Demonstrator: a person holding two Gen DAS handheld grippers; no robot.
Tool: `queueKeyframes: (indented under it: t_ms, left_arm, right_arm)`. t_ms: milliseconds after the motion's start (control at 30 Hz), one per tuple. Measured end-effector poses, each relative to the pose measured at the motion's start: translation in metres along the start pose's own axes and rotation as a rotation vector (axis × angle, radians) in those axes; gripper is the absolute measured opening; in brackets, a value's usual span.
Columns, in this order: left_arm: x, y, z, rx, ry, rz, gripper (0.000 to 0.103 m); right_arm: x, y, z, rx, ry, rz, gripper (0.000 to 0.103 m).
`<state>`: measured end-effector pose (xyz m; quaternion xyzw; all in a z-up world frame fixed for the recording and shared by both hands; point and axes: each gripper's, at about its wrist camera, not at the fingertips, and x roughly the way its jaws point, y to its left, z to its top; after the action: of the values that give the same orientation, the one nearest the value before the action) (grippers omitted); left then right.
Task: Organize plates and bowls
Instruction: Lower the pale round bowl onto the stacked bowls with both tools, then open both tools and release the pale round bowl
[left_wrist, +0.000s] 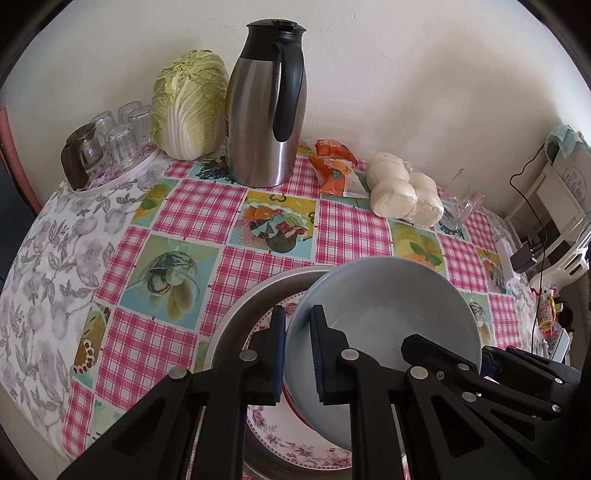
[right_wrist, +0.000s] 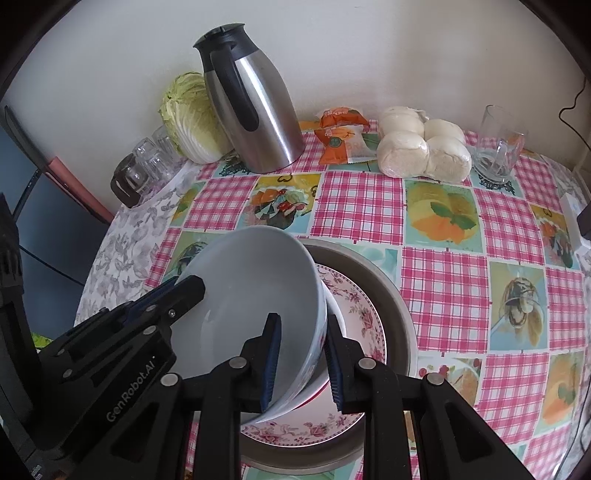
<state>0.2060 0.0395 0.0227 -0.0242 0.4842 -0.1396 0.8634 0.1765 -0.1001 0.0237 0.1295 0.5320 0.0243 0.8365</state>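
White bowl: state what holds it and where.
Both grippers hold the white bowl by its rim, on opposite sides: the left gripper and the right gripper each have one finger inside and one outside the wall.

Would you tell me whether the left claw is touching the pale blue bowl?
Touching. The left wrist view shows the left claw with its fingers either side of the bowl rim, pads pressed against it.

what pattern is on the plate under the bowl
Pink flowers on white around the plate rim, clearest in the right wrist view.
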Motion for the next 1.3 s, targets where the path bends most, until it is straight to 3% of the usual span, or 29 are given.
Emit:
queueKeyframes:
  t_ms: [233, 533, 600, 667, 733, 800, 867, 933, 1067, 1200, 1300]
  left_arm:
    - [-0.003, -0.001, 0.001, 0.007, -0.013, 0.006, 0.010]
    - [-0.013, -0.002, 0.003, -0.001, -0.032, -0.001, 0.010]
    - [-0.020, -0.002, 0.003, 0.000, -0.049, -0.017, 0.010]
    - [-0.026, -0.002, 0.004, -0.009, -0.060, -0.035, 0.016]
    - [-0.032, -0.001, 0.004, -0.012, -0.073, -0.034, 0.032]
    - [-0.038, 0.000, 0.003, -0.015, -0.088, -0.036, 0.040]
    - [-0.043, 0.001, 0.002, -0.018, -0.102, -0.040, 0.049]
    - [-0.046, 0.002, 0.000, -0.018, -0.108, -0.030, 0.063]
    - [-0.048, 0.009, -0.005, -0.038, -0.108, -0.007, 0.075]
    - [-0.050, 0.019, -0.012, -0.063, -0.102, 0.015, 0.080]
    - [-0.051, 0.025, -0.018, -0.072, -0.105, 0.044, 0.092]
  right_arm:
    - [-0.016, -0.001, 0.001, -0.009, -0.055, -0.043, 0.029]
    - [-0.019, -0.010, 0.001, 0.016, -0.056, -0.020, 0.029]
    - [-0.021, -0.011, 0.001, 0.014, -0.059, -0.022, 0.039]
    - [-0.024, -0.012, -0.001, 0.007, -0.063, -0.026, 0.051]
    - [-0.026, -0.013, -0.003, 0.013, -0.067, -0.036, 0.055]
    - [-0.027, -0.015, -0.004, 0.016, -0.065, -0.040, 0.067]
    - [-0.029, -0.017, -0.006, 0.017, -0.067, -0.049, 0.073]
    - [-0.031, -0.017, -0.007, 0.014, -0.071, -0.060, 0.080]
    - [-0.033, -0.013, -0.013, -0.018, -0.073, -0.076, 0.101]
    - [-0.036, -0.009, -0.019, -0.044, -0.086, -0.096, 0.103]
    - [-0.039, -0.007, -0.025, -0.058, -0.097, -0.111, 0.103]
